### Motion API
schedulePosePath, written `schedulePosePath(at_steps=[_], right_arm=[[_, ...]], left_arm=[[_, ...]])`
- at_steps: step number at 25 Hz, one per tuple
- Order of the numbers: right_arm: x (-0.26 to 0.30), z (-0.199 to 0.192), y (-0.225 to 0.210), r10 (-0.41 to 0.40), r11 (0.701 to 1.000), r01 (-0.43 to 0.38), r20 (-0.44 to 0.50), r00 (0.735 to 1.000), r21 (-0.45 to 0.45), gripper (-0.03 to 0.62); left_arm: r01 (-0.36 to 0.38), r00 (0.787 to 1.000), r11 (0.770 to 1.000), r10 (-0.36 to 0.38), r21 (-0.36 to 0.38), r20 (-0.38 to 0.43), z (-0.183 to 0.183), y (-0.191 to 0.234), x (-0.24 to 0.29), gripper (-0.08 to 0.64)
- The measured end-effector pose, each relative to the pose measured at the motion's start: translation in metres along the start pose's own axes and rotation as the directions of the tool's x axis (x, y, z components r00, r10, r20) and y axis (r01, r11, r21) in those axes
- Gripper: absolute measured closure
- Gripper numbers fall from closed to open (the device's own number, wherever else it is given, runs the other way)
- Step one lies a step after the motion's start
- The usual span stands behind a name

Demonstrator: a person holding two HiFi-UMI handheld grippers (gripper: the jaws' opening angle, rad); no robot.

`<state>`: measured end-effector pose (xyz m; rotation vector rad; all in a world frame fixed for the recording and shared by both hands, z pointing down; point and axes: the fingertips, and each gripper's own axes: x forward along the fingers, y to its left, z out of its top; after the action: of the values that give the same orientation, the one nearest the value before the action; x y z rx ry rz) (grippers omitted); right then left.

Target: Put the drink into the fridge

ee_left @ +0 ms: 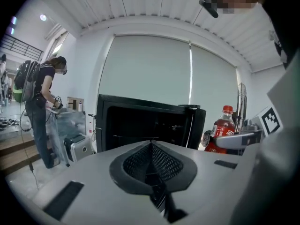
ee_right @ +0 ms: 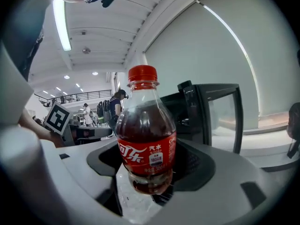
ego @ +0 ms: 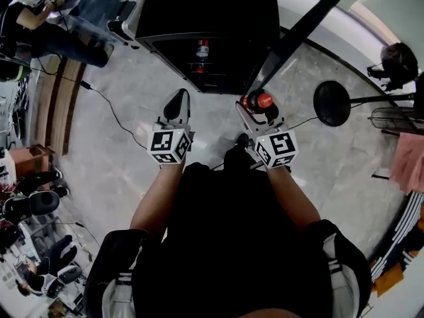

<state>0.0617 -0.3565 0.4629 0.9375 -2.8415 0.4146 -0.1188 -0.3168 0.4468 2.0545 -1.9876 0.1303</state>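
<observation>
A cola bottle (ee_right: 146, 139) with a red cap and red label stands upright between the jaws of my right gripper (ee_right: 147, 172), which is shut on it. The head view shows that gripper (ego: 260, 108) and the bottle (ego: 260, 101) just before the black fridge (ego: 212, 18). The fridge door (ego: 298, 35) is swung open to the right. Another bottle (ego: 202, 48) stands on a shelf inside. My left gripper (ego: 177, 103) hovers left of the bottle, shut with nothing in it. In the left gripper view its jaws (ee_left: 151, 146) point at the open fridge (ee_left: 145, 125), with the bottle (ee_left: 222, 131) at the right.
A round black stand base (ego: 331, 103) and a fan (ego: 397, 119) lie to the right on the floor. A cable (ego: 109, 108) runs across the floor on the left. A person with a backpack (ee_left: 43, 109) stands by a silver case (ee_left: 77, 146).
</observation>
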Motion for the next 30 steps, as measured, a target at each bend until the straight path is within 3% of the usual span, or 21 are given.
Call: schedulePosePath(at_steps=[6,11,15,22,30], right_arm=[[0.058,-0.014,-0.02,0.071,0.997,-0.071,-0.009,0.997,-0.028,0.288],[0.102,-0.029,-0.031,0.084,0.995,-0.085,-0.017,0.996,-0.042,0.288],[0.136,-0.038,-0.041,0.059,0.998,-0.06,-0.036,0.998,-0.024,0.288],[0.184,-0.058,-0.043,-0.014,0.998,0.014,-0.007,1.0,-0.067,0.288],[0.219,-0.09,-0.056,-0.068,0.992,0.068,0.002,0.998,-0.102,0.288]], left_arm=[[-0.056,0.998,0.998,0.056,0.002,-0.001,-0.024,0.011,0.047,0.545],[-0.071,0.997,0.997,0.071,0.002,-0.001,-0.036,0.025,0.078,0.545],[-0.065,0.998,0.997,0.065,-0.03,-0.003,-0.041,0.037,0.1,0.545],[-0.015,1.0,1.0,0.015,0.012,0.014,-0.056,0.07,0.134,0.545],[0.021,1.0,0.999,-0.02,-0.036,0.022,-0.086,0.08,0.177,0.545]])
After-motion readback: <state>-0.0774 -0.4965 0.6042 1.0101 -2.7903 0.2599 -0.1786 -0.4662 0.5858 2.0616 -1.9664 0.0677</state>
